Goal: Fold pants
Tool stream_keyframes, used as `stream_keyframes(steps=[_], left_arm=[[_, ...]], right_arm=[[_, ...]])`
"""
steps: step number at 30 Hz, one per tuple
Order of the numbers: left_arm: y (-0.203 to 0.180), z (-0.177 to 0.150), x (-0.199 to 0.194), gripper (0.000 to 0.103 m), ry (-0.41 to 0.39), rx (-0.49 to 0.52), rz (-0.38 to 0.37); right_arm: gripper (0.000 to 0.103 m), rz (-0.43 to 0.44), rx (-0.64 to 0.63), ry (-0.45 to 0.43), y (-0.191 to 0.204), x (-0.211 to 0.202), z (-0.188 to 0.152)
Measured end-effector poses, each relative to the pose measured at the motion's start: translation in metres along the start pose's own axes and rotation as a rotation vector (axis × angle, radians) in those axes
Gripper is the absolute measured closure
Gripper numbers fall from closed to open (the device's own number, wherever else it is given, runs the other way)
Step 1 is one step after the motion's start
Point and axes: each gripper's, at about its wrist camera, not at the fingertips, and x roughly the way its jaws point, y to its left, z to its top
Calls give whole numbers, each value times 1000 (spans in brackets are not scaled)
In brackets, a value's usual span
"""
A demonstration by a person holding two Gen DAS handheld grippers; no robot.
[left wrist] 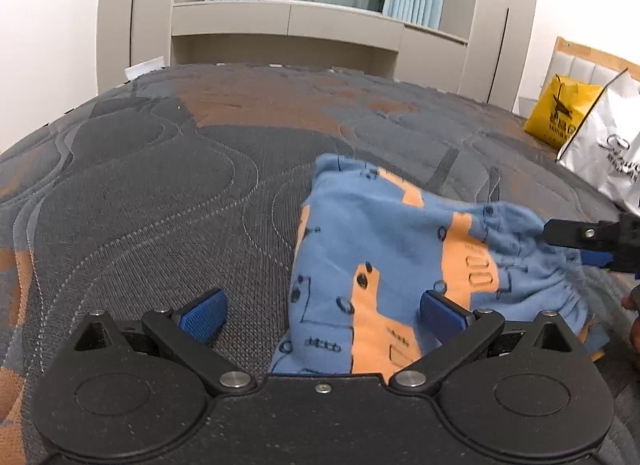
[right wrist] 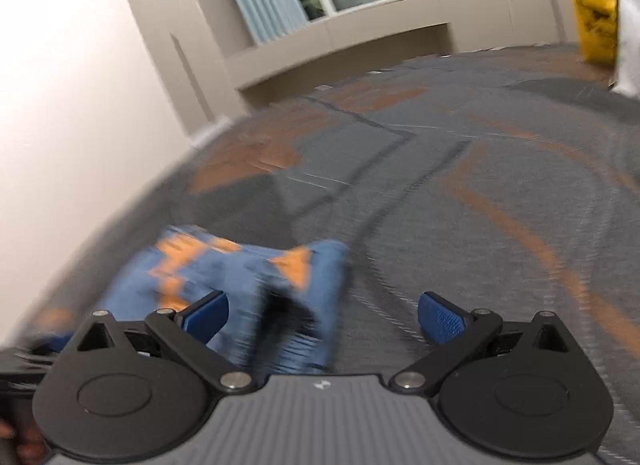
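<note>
Both grippers were seen with their blue pads set wide apart and nothing held between them. The left gripper hung low over the near edge of the pants, which filled the lower right of its view; its right pad overlapped the cloth in the frame, but contact could not be judged. The right gripper was pictured in a blurred frame, with the pants at lower left, beside its left pad. In the left view the same tool was seen entering from the right edge, level with the gathered waistband, though whether cloth was touched could not be told.

The pants lay bunched and partly doubled on the mattress, not yet flat. A yellow bag and a white bag stood at the upper right, well apart.

The step in hand was judged to be a regrasp between folds. Next, an edge would have to be pinched at each side and the cloth carried over evenly.
</note>
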Motion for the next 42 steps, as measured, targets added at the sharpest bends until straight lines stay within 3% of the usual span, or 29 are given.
stream_keyframes(steps=[3, 7, 10, 12, 16, 18, 21, 25, 30, 35, 42], left_arm=[[-1, 6, -7, 1, -31, -6, -24], [-5, 9, 1, 1, -26, 0, -70], [-3, 1, 16, 1, 26, -9, -137], [-6, 0, 14, 1, 7, 0, -148], [0, -4, 12, 1, -1, -37, -261], [5, -5, 9, 2, -12, -67, -284], [12, -7, 9, 8, -15, -108, -290], [6, -8, 8, 15, -14, -84, -255], [6, -8, 6, 28, -20, -76, -219], [10, -9, 5, 49, -27, -91, -193], [12, -10, 3, 58, -41, -96, -181]], right_arm=[[0, 117, 49, 29, -5, 2, 6], [0, 51, 21, 110, -5, 24, 13], [0, 87, 49, 87, -9, 28, 10], [0, 168, 77, 74, -12, 26, 7], [0, 315, 134, 68, -21, 24, 3], [3, 342, 176, 53, -26, 21, 3], [24, 313, 204, 35, -30, 18, 3], [52, 244, 189, 38, -29, 18, 2], [55, 225, 178, 36, -29, 16, 0], [60, 215, 171, 36, -28, 17, -1], [63, 204, 152, 35, -25, 18, -3]])
